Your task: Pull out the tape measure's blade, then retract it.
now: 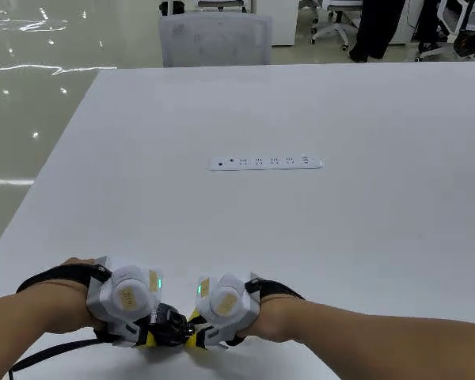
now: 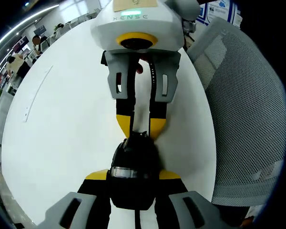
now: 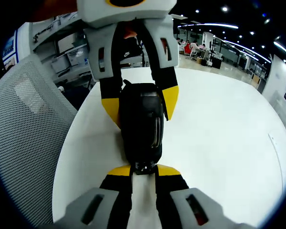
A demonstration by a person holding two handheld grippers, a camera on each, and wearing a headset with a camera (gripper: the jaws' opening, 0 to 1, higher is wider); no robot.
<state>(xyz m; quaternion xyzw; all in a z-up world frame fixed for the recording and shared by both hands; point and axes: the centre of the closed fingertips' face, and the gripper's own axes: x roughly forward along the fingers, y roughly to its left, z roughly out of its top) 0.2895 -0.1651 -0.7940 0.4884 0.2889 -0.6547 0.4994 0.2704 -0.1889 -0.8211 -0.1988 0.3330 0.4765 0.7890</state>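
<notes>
The one word we can read is "XENSE", printed on the white housing of the right gripper point(image 3: 144, 170) where it faces the left gripper view, just under a green light. In the head view each gripper carries a tan sticker on its round cap, the print too small to read, and each shows one green light, two in all. The power strip point(image 1: 265, 163) has a row of sockets and small markings that we cannot make out.

We count two grippers, one tape measure point(image 2: 133, 171), one power strip and one table point(image 1: 340, 237).

The tape measure is black, and we find no legible label on it. In the head view it sits at the table's 6 o'clock edge, between the two grippers, which point at each other. The left gripper point(image 2: 133, 175) has its yellow-tipped jaws closed around the case. The right gripper's jaws are pinched shut on the end of the tape measure nearest it, tips just beside the case.

The power strip lies flat toward 12 o'clock from the grippers, well apart from them. One grey chair point(image 1: 214, 39) stands at the table's 12 o'clock edge, and a person in dark trousers point(image 1: 380, 28) stands at about 1 o'clock. One mesh chair point(image 2: 248, 119) shows just beside the table in both gripper views
</notes>
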